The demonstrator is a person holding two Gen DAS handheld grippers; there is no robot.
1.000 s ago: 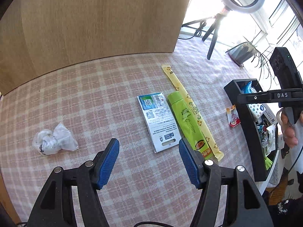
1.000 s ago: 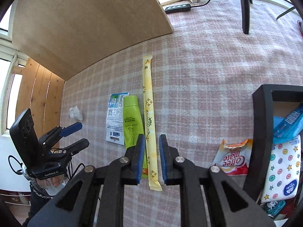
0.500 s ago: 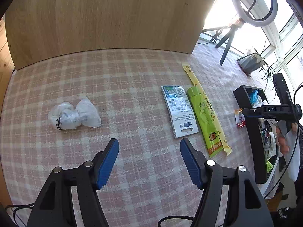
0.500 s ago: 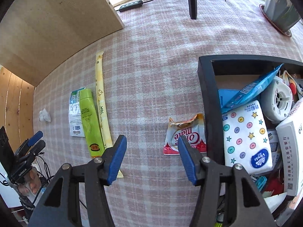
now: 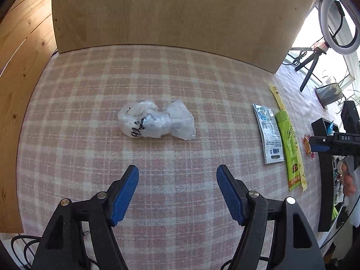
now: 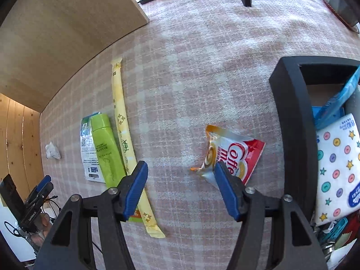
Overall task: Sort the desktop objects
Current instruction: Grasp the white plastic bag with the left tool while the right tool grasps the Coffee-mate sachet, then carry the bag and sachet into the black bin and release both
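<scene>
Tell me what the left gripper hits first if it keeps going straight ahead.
Probably the crumpled plastic bag: it lies ahead of the open left gripper, slightly left of centre, with only bare tablecloth between. Depth is uncertain.

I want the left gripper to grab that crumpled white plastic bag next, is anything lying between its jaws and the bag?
Nothing visible does. The left gripper has its jaws open, and only bare pink checked tablecloth lies between them and the crumpled white plastic bag.
</scene>
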